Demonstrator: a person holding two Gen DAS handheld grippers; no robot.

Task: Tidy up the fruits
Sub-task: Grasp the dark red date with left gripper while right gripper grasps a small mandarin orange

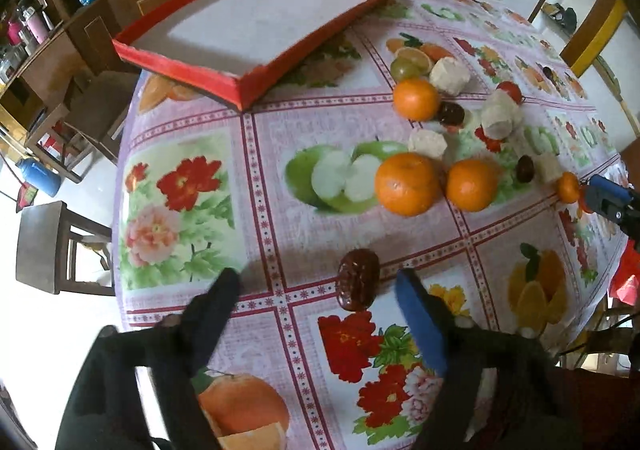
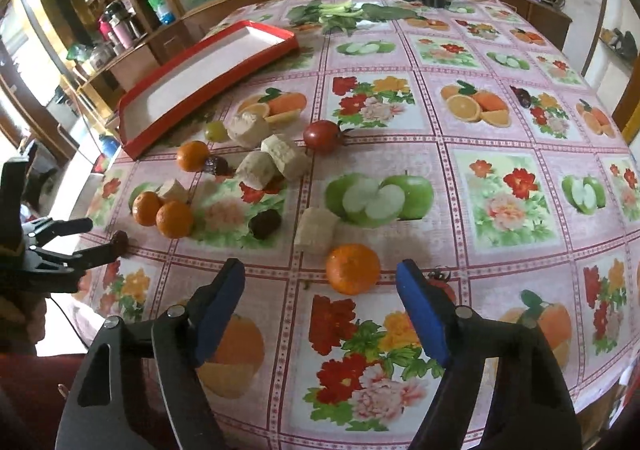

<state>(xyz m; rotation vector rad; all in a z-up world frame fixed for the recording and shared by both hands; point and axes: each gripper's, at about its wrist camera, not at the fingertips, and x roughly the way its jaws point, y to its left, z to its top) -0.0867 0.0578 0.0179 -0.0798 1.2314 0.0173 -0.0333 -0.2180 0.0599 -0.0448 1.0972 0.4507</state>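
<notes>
While a dark red date (image 1: 357, 278) lies on the flowered tablecloth (image 1: 264, 209) between the two fingertips of the left gripper (image 1: 318, 284), neither pad touches it: the jaws stand apart around it with bare cloth showing on both sides. In the right wrist view the right gripper (image 2: 320, 282) is likewise spread, and a mandarin (image 2: 353, 268) sits in the gap, nearer the right pad, with no contact visible. A red tomato (image 2: 442, 284) peeks out just behind that blue right finger (image 2: 422, 314).

Farther out, the other fruit is scattered over the middle of the table: two mandarins (image 2: 162, 214) touching each other, a third mandarin (image 2: 193, 155) near a green grape (image 2: 216, 130), several pale cut chunks (image 2: 280, 157) (what fruit they are I cannot tell), another date (image 2: 264, 223) and a larger tomato (image 2: 322, 135). One pale chunk (image 2: 316, 230) lies just beside the mandarin in the right gripper's gap. A lone dark fruit (image 2: 524, 95) rests well apart on the far right.

Beyond the heap, a red-rimmed tray (image 1: 180, 57) with a white floor lies flat at the table's far left corner, holding nothing. Leafy greens (image 2: 344, 13) lie along the far edge, and wooden chairs (image 1: 44, 246) stand beside the table.
</notes>
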